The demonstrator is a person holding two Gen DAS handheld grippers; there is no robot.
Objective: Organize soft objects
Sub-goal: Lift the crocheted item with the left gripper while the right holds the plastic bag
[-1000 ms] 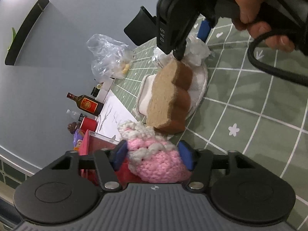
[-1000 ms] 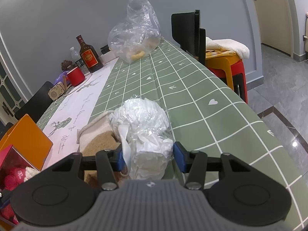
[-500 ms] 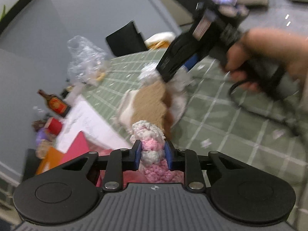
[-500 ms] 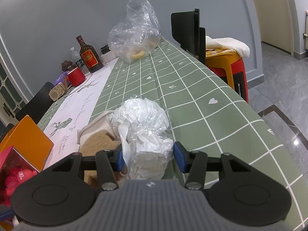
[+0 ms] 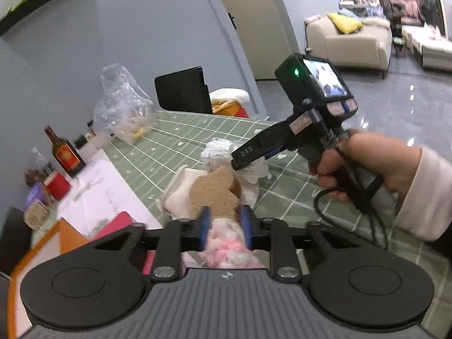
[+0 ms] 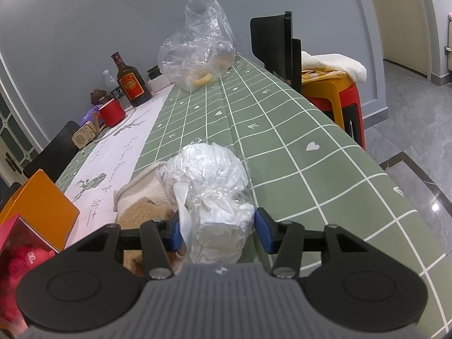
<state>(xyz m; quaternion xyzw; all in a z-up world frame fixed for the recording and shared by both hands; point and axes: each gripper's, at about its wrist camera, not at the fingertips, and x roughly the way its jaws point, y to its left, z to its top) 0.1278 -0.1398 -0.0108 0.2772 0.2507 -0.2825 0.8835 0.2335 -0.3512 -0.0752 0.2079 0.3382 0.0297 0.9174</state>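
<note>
While the left gripper (image 5: pixel 224 223) pinches a pink-and-white crocheted soft toy (image 5: pixel 226 247) between its blue pads, its jaws having just been closing down to a narrow gap on the yarn, the toy hangs clear of the green checked tablecloth (image 5: pixel 180 147), apparently so it can be carried to a container. The likely destination is the open red box (image 6: pixel 17 254) at the near left edge of the table, beside an orange box lid (image 6: pixel 42 200); red plush shapes already lie inside it. Across from it, the right gripper (image 6: pixel 217 230) stands at a middling width around a crumpled white bundle wrapped in clear plastic (image 6: pixel 212 186); its left pad touches the wrap while the right pad seems just clear, so whether it truly grips I cannot tell. That bundle rests against a tan, bear-shaped sponge-like cushion (image 5: pixel 214 190) lying on a folded white cloth (image 5: pixel 176 195), a waiting pile of soft items, probably steadied by the person's right hand (image 5: pixel 350 166).
</note>
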